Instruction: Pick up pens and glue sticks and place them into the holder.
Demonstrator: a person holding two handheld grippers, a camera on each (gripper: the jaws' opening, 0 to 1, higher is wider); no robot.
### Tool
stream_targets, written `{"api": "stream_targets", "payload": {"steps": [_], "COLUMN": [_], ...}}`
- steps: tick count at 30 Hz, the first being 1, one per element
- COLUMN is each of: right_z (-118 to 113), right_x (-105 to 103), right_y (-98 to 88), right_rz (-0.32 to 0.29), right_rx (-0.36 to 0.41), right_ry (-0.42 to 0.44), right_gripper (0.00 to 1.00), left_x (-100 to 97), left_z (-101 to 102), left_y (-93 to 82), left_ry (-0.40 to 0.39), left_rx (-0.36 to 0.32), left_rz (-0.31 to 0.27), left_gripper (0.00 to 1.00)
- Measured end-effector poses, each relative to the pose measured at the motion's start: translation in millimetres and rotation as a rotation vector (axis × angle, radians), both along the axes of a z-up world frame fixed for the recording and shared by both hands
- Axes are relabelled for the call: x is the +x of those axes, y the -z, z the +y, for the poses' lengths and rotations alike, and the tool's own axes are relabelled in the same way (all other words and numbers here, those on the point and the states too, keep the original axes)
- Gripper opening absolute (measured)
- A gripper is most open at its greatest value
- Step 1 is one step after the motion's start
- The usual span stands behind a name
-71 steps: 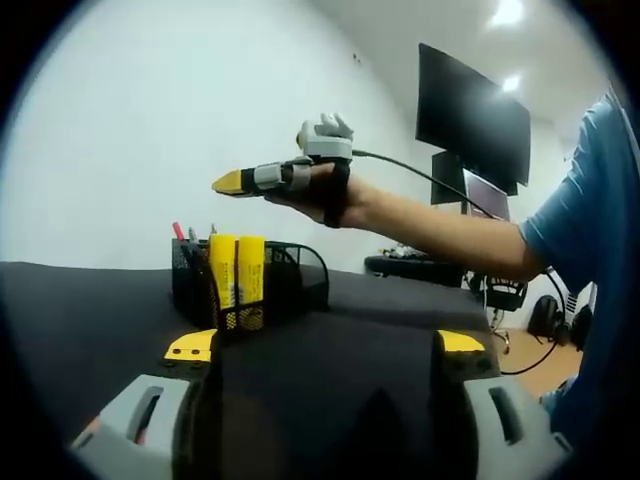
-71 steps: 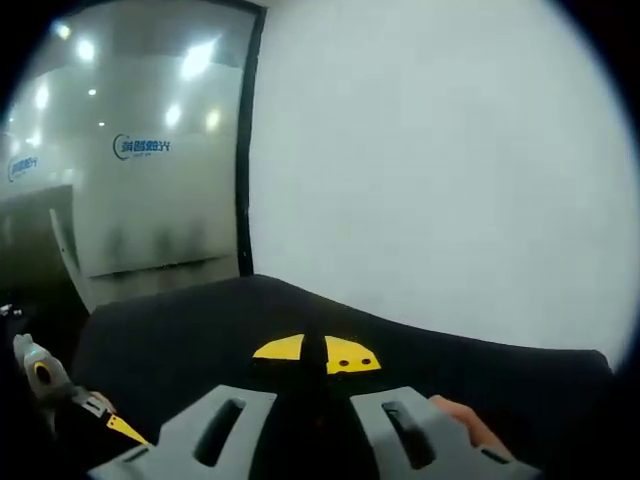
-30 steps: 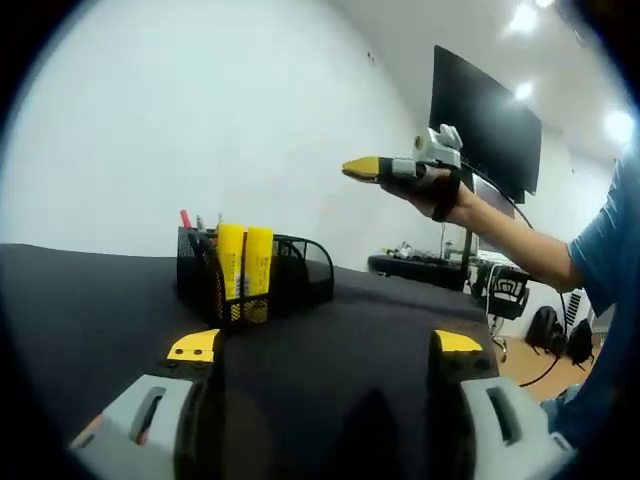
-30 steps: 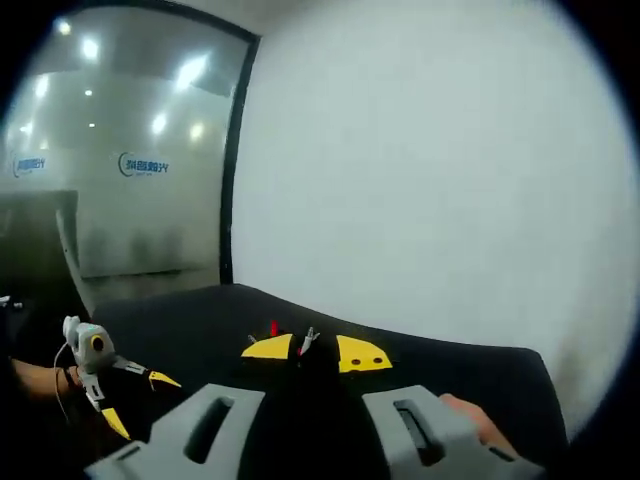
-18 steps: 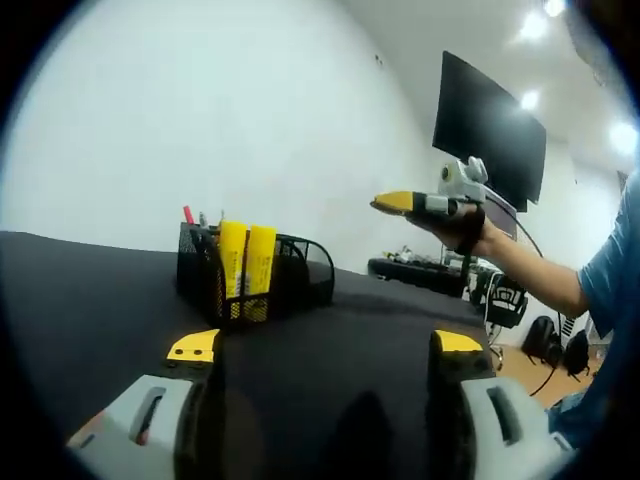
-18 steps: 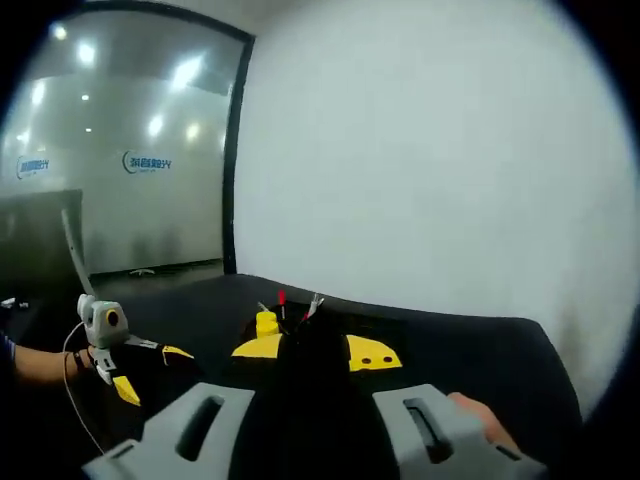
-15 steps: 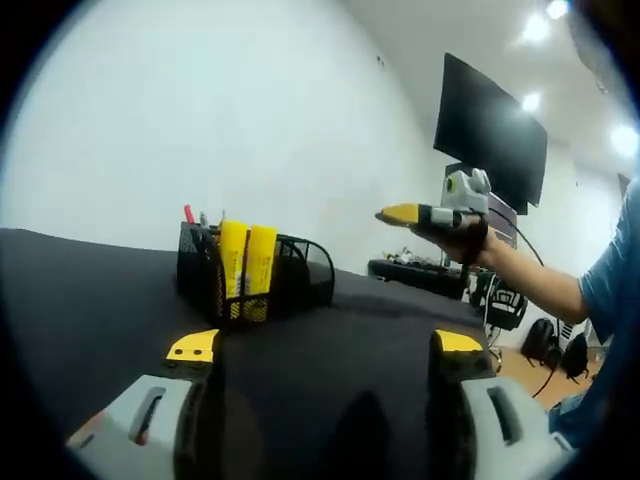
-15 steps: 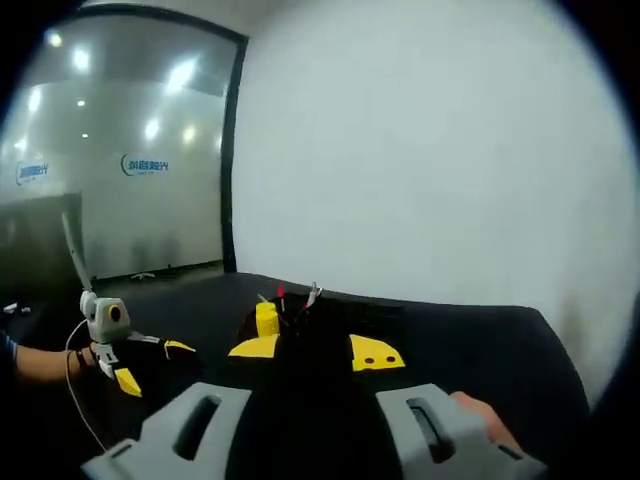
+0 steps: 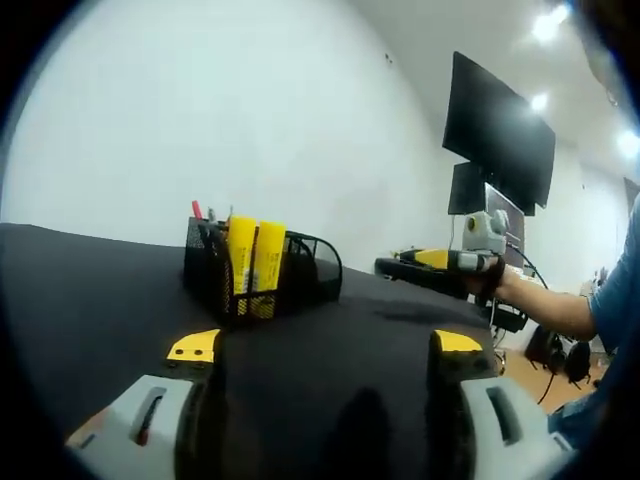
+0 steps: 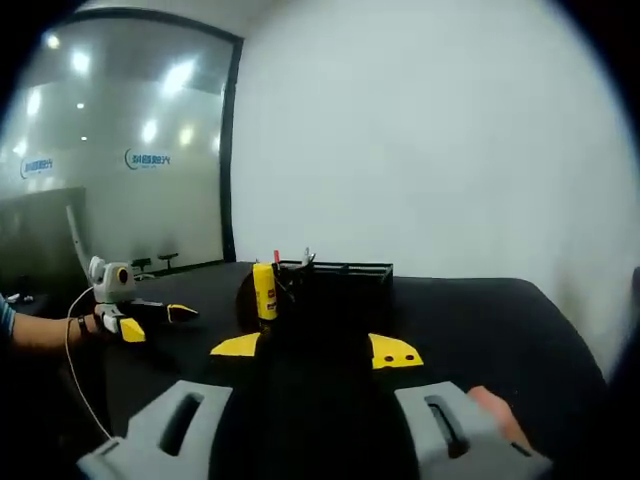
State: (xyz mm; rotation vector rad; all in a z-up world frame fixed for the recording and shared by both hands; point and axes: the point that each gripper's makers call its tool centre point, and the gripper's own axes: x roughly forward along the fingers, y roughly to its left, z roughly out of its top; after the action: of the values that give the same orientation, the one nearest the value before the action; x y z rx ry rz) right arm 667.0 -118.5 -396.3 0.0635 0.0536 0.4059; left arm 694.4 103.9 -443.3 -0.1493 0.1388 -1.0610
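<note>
The left gripper (image 9: 330,345) has 2 grey jaws with slotted bases and yellow tips. The right gripper (image 10: 315,352) matches, its yellow pads (image 10: 395,352) each bearing 2 dark screws. The person wears a blue short sleeve (image 9: 612,300) and a black wrist strap (image 9: 491,283).

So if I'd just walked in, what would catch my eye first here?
Probably the black wire-mesh holder standing on the dark table, with two bright yellow glue sticks upright in it and pens poking up behind. Next, the big black wall screen at upper right in the left gripper view.
</note>
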Motion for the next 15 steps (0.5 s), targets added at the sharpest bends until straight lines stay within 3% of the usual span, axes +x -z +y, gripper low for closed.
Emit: {"api": "stream_targets", "payload": {"steps": [5, 12, 15], "right_z": [-3.0, -10.4, -12.1], "right_x": [-6.4, -13.0, -15.7], "right_y": [13.1, 26.2, 29.3], "right_rz": [0.008, 0.014, 0.010], "right_rx": [0.055, 0.063, 0.071], "right_ry": [-0.011, -0.010, -0.018], "right_gripper": [0.42, 0.49, 0.57], "left_x": [-1.5, -4.2, -4.9], "left_z": [-1.4, -3.0, -3.5], "left_y": [1.9, -1.3, -2.0], "left_ry": [-0.002, 0.000, -0.001], "left_rx": [0.013, -0.011, -0.014], "left_rz": [-0.001, 0.009, 0.007], "left_gripper": [0.79, 0.83, 0.86]}}
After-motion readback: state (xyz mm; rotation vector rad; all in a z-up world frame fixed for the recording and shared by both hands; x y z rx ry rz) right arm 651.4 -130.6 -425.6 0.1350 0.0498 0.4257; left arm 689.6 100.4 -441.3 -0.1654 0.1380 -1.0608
